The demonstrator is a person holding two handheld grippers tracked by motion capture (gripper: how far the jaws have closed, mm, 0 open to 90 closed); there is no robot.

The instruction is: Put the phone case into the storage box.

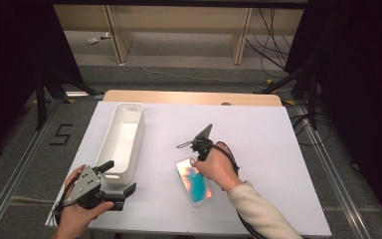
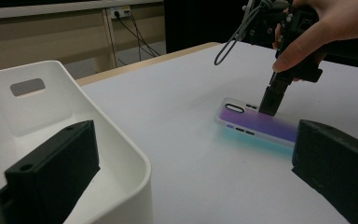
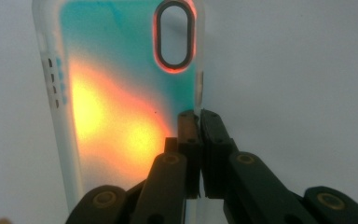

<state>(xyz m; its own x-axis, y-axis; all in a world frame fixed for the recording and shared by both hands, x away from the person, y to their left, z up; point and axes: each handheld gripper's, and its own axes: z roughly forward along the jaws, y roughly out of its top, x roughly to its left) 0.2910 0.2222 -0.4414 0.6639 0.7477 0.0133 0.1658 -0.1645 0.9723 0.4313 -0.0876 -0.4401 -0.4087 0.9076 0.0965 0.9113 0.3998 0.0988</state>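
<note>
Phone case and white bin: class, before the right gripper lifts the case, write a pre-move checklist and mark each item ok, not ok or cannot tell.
1. Right gripper shut on the side wall of the phone case: ok, jaws pinch its edge.
2. Grip deep enough to hold during a lift: cannot tell.
3. Case lying flat on the table, camera cut-out at the far end: ok.
4. White bin upright, with room inside: ok.
5. Left gripper open, holding nothing: ok; one jaw sits inside the bin's near corner.
6. Path between case and bin free: ok.
</note>
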